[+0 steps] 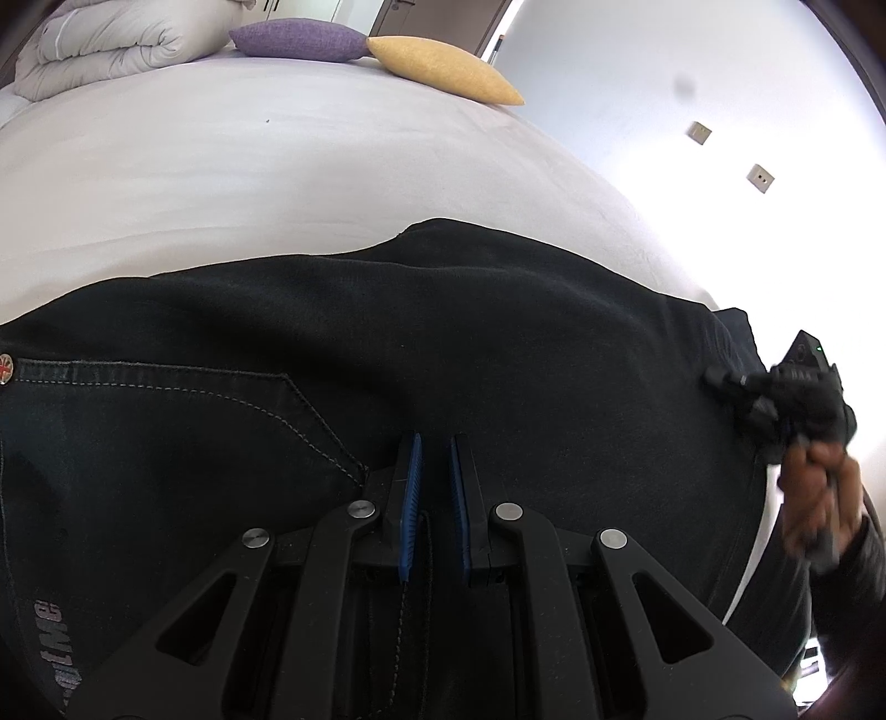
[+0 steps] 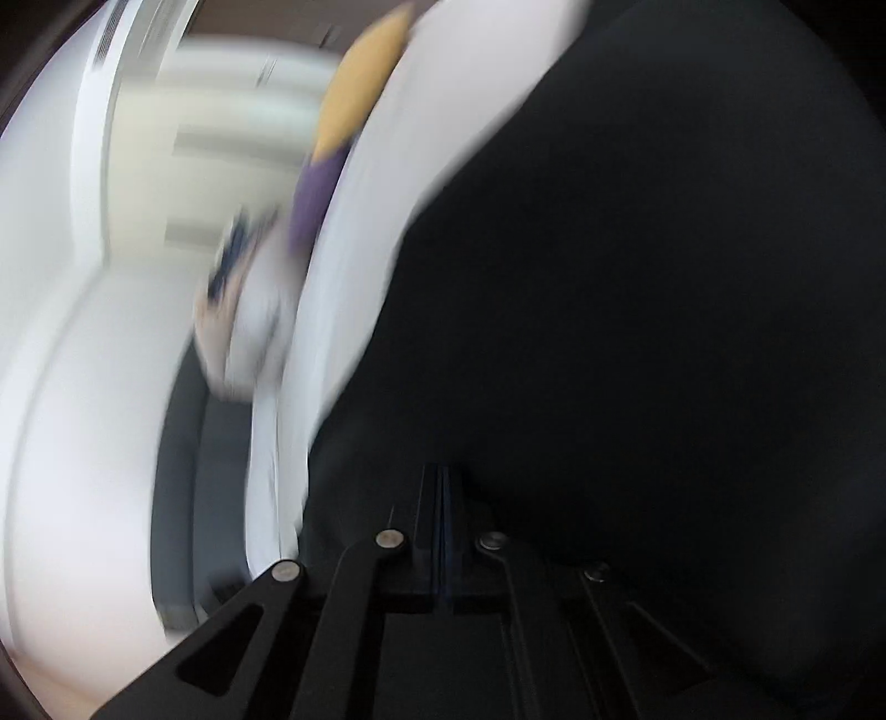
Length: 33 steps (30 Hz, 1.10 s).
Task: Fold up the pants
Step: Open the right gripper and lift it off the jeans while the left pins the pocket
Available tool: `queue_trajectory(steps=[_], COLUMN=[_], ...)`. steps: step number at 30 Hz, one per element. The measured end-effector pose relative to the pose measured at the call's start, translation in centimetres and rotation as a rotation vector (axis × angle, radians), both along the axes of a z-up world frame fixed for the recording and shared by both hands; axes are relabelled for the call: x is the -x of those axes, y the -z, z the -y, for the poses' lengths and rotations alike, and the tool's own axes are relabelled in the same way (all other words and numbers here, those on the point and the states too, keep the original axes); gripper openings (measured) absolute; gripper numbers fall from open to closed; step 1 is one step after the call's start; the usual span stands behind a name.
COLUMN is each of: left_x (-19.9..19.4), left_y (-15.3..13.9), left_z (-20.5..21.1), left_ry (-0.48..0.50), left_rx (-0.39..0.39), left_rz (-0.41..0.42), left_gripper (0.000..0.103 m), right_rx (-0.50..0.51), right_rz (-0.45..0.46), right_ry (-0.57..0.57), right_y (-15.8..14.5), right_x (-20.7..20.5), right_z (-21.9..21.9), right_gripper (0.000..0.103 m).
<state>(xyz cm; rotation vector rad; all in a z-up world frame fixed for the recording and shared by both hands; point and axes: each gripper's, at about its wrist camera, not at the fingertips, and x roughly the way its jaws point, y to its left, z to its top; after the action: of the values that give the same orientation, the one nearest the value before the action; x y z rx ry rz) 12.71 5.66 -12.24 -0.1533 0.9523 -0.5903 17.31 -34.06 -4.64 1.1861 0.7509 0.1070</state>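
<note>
closest to the left wrist camera, the left gripper (image 1: 434, 443) rests on the black pants (image 1: 498, 310), its 2 blue pads (image 1: 412, 487) standing a narrow gap apart. a dark stitched seam or cord runs up between them, but whether the pads actually pinch cloth cannot be told from this view. just left of the fingertips sits the corner of a stitched back pocket (image 1: 221, 404), and a small metal button (image 1: 5, 367) shows at the far left edge, so this gripper sits at the seat end of the garment.

the pants lie flat on the white bed (image 1: 277, 166), their long axis running left to right across the left view. at the right end the right gripper (image 1: 714, 379) comes in low over the cloth, carried by the person's hand (image 1: 819, 498). in its own blurred view the right gripper (image 2: 443, 476) has its pads (image 2: 440, 526) pressed together with no gap visible, and the dark pants (image 2: 637, 332) fill the frame ahead and to its right; whether any fabric is caught between them cannot be made out.

so the 2 grippers sit well apart along the garment's length, the right one nearer the leg end. any fold of that end toward the seat would likely be the right hand's to carry, the left holding the seat steady.

farther off, near the head of the bed, lie a purple pillow (image 1: 299, 37), a yellow pillow (image 1: 443, 69) and a rolled white quilt (image 1: 105, 44).
</note>
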Motion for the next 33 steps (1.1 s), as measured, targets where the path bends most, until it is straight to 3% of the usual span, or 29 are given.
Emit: queue_trajectory(steps=[4,6,7,10,11,12,14,18,20,23,24,25,27,30,32,33], left_x=[0.0,-0.1,-0.1,-0.1,-0.1,-0.1,-0.1,-0.3,-0.4,-0.3,-0.4,-0.4,-0.5,-0.7,-0.8,-0.7], left_y=[0.2,0.3,0.3,0.4,0.4,0.4,0.4,0.4,0.3,0.2,0.2,0.2,0.2,-0.6,-2.2,-3.5], left_z=[-0.1,-0.1,-0.2,-0.3,-0.3,-0.3,-0.3,-0.4,-0.4,-0.4,-0.4,-0.4,-0.5,-0.5,0.5,1.3], left_ry=[-0.001,-0.001,-0.002,-0.002,-0.003,-0.002,-0.002,-0.006,-0.01,-0.011,-0.011,-0.011,-0.011,-0.047,-0.07,-0.045], left_rx=[0.009,0.011,0.012,0.011,0.011,0.01,0.007,0.016,0.013,0.006,0.006,0.008,0.011,-0.003,-0.007,0.037], left_rz=[0.0,0.001,0.001,0.002,0.003,0.004,0.004,-0.011,-0.016,-0.012,-0.012,-0.013,-0.018,-0.054,-0.071,-0.045], left_gripper=[0.01,0.01,0.01,0.01,0.01,0.01,0.01,0.01,0.01,0.01,0.01,0.01,0.01,0.01,0.01,0.01], right_rx=[-0.005,0.007,-0.037,0.102,0.097,0.069,0.065,0.122,0.121,0.037,0.026,0.013,-0.118,-0.018,-0.032,-0.049], right_rz=[0.022,0.053,0.077,0.041,0.035,0.059,0.121,0.16,0.116,-0.023,-0.055,-0.086,-0.052,-0.023,-0.005,0.002], right_ry=[0.259,0.336,0.354,0.48,0.521,0.54,0.454,0.068,-0.092,-0.231,-0.235,-0.202,-0.094,0.109,0.186,0.194], right_y=[0.1,-0.2,0.1,-2.4,-2.9,-3.4,-5.1,-8.2,-7.6,-3.7,-2.5,-1.2,0.9,-0.2,0.0,0.1], right_x=[4.5,6.7,7.5,9.8,10.4,11.0,11.0,2.5,-1.8,-5.3,-5.6,-5.8,-3.8,-1.8,-0.5,-0.1], right_z=[7.5,9.9,11.1,12.6,12.7,12.6,11.3,1.2,-3.8,-6.7,-6.4,-5.6,-1.6,5.2,8.1,9.0], right_gripper=[0.0,0.0,0.0,0.0,0.009,0.009,0.009,0.009,0.009,0.009,0.009,0.0,0.0,0.0,0.0,0.0])
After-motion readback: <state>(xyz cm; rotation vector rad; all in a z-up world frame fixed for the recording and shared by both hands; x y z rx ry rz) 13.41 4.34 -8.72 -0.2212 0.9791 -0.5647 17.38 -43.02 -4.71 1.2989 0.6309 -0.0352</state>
